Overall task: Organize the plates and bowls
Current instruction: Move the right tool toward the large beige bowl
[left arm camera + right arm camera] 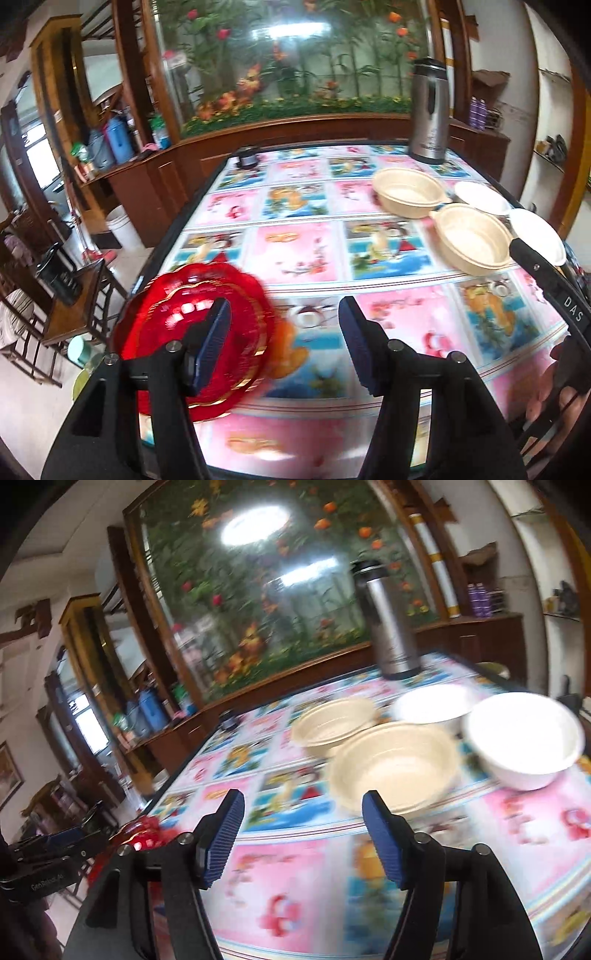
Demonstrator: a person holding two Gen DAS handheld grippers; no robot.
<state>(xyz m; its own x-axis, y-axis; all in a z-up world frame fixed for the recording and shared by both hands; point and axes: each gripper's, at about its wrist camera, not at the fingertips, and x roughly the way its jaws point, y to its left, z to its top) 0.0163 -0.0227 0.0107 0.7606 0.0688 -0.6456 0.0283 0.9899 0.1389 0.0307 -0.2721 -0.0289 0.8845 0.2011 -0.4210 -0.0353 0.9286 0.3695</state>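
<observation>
Bowls and plates, as laid out on a table [314,254] covered in a glossy cartoon-print cloth of pink and blue panels. Item one: two beige bowls, the farther [408,195] and the nearer [471,238], just beside each other toward the table's right side; the same pair shows in the right wrist view, farther [334,720] and nearer [393,764]. Item two: two white bowls, one [480,197] behind the nearer beige bowl, the other [535,229] at the right edge, partly hidden by the right tool's arm; in the right wrist view they sit as rear [430,703] and front [524,736], all four bowls upright and empty. Item three: red translucent plates [195,343] with scalloped, gold-trimmed rims, apparently stacked, at the table's near-left corner; motion blur hides the count. They lie behind the left finger of the left tool [284,343], not between its pads. Left tool: released, jaws apart, nothing between them. Right tool [303,838]: released, jaws apart over bare cloth, nothing gripped. Also present: a steel thermos [428,114] standing upright at the far right of the table, a small dark object [246,157] at its far edge, and a glass-fronted flower display [288,59] behind.
</observation>
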